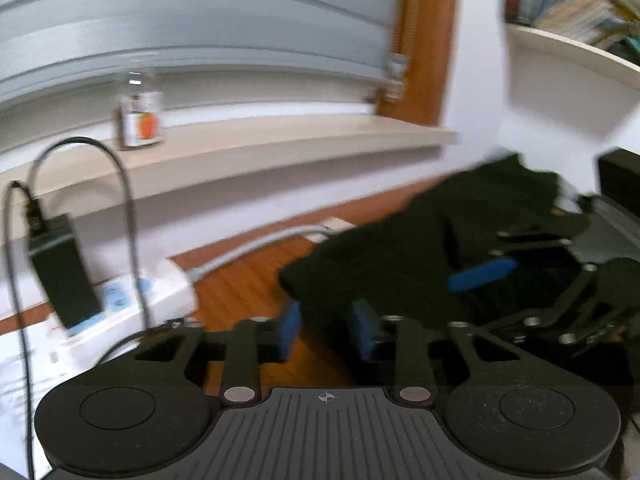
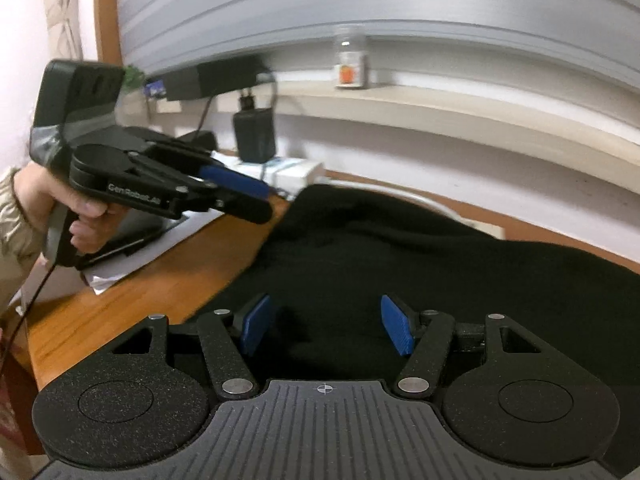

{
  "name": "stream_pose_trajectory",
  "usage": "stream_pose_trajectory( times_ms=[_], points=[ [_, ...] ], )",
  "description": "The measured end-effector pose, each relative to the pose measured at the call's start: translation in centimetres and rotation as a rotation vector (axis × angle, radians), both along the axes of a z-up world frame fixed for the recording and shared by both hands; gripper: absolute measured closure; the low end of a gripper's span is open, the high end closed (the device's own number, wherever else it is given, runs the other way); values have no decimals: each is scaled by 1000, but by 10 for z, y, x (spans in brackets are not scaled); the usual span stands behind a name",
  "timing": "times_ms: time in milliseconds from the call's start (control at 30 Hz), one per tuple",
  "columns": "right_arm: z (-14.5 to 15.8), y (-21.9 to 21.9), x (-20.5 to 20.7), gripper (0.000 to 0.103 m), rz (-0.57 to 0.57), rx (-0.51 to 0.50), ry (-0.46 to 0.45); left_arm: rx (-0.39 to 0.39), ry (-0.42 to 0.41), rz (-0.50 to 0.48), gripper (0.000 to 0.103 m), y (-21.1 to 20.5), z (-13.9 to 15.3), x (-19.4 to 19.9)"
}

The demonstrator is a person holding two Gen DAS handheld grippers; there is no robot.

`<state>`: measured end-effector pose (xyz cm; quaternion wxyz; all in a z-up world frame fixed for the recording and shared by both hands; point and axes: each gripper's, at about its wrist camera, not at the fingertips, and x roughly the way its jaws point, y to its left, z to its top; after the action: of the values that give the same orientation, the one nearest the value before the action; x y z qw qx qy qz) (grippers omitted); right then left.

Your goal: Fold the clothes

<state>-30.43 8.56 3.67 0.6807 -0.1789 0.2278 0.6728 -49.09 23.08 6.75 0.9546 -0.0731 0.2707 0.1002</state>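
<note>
- Wooden desk [image 2: 132, 292] runs against a white wall, with a pale shelf [image 1: 280, 144] above it and grey slatted blinds [image 1: 200, 20] filling the top of both views.
- On the shelf stands a small clear bottle [image 1: 140, 114] with an orange-marked label; both views are blurred.
- At the left of the left wrist view a black adapter [image 1: 60, 268] sits plugged into a white power strip [image 1: 132, 300], with a black cable looping above it.
- Black garment [image 2: 400, 264], the clothing to be folded, lies spread on the desk and fills the centre and right of the right wrist view; in the left wrist view it lies at centre right.
- Left gripper [image 1: 328, 330] has its blue pads drawn fairly close together with a narrow gap between them. The garment's edge shows in that gap, but the blur does not show whether the pads press on the cloth.
- In the right wrist view that same gripper appears at the left, held by a hand [image 2: 80, 208] in a beige sleeve, its tip at the garment's left edge.
- Right gripper [image 2: 328, 326] hangs over the garment with its blue pads well apart, and nothing is gripped between them.
- White papers [image 2: 132, 256] lie on the desk below the hand.
</note>
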Motion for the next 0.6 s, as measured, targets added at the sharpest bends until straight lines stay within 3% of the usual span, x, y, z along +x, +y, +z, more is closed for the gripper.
stream_pose_trajectory(
  times_ms=[67,267,467,600],
  points=[
    [-1,5,-16,44,-5,2,-4,19,6,-46,92,2,-1,3],
    [-7,-6,-48,57,-102,22,6,-11,-28,-121,92,20,-9,15],
    [-9,-2,-92,56,-137,-1,-42,-15,-82,-175,92,15,-4,7],
    [-22,15,-110,56,-165,-74,-151,15,-84,-186,91,8,-3,3]
  ],
)
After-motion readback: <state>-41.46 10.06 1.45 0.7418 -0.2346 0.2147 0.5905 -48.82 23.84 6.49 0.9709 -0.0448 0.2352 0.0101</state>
